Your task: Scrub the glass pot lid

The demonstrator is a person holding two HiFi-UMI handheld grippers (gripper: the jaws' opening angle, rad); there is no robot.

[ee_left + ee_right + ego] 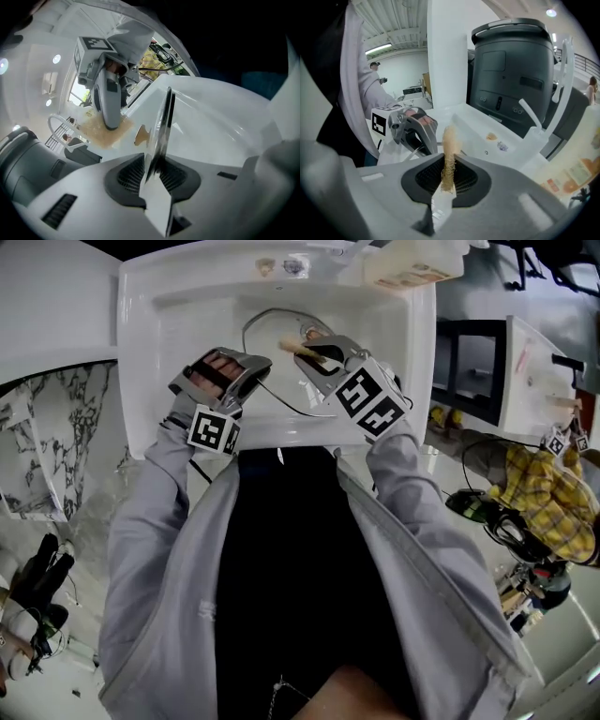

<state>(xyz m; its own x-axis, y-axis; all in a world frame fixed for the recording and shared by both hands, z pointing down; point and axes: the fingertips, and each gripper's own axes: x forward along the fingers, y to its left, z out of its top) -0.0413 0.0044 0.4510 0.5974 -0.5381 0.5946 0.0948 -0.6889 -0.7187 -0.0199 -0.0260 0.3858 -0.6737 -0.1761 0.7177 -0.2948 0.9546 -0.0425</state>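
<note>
Glass lid (161,126) stands on edge in the sink (141,362), its rim pinched by the left gripper (157,172). The right gripper (449,177), clamped on a tan scrubber (449,145), is just beside the lid's right face.

A warehouse-like hall, judging by the ribbed high ceiling (396,18), strip light (378,48) and white sink (178,329).
</note>
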